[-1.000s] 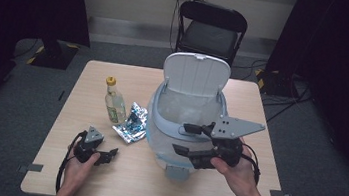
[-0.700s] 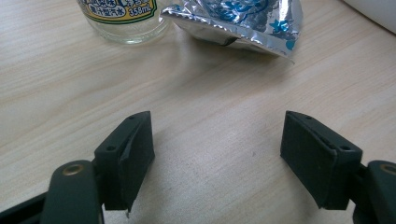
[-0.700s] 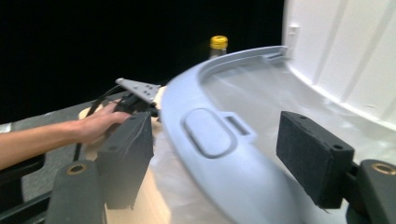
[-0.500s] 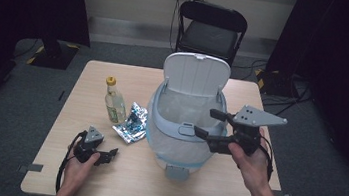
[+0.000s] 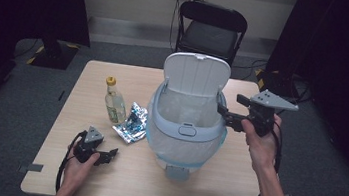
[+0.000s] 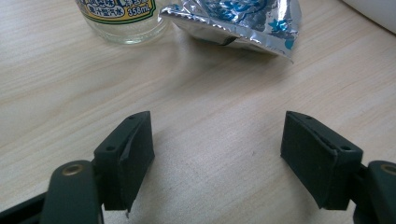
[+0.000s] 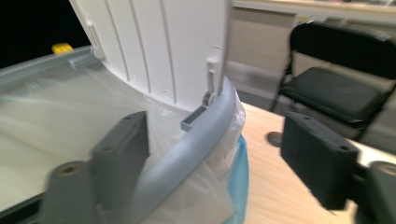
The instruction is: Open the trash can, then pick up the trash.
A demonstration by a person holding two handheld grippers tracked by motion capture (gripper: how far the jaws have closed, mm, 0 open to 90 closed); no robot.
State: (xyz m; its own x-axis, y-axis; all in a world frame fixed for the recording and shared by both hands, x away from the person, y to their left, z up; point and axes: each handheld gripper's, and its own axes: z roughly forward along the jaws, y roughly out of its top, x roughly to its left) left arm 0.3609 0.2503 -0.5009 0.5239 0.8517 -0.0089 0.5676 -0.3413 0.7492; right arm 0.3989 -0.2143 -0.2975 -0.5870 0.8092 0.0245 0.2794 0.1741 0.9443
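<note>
A pale blue bin (image 5: 186, 129) with a clear liner stands mid-table, its white lid (image 5: 194, 75) raised upright. My right gripper (image 5: 223, 113) is open at the bin's right rim (image 7: 196, 140), one jaw inside the rim and one outside. A glass bottle with a yellow cap (image 5: 115, 102) and a crumpled silver pouch (image 5: 131, 122) lie left of the bin. My left gripper (image 5: 111, 153) rests open near the front left of the table, pointed toward the pouch (image 6: 243, 21) and bottle base (image 6: 122, 18), with bare wood between its jaws.
A black folding chair (image 5: 212, 29) stands beyond the table's far edge. The wooden table (image 5: 232, 185) has bare room at the front and right of the bin. Cables trail from both grippers over the front edge.
My right gripper has risen from the bin's front right and swung back to the right rim near the lid hinge. The left gripper has stayed put.
</note>
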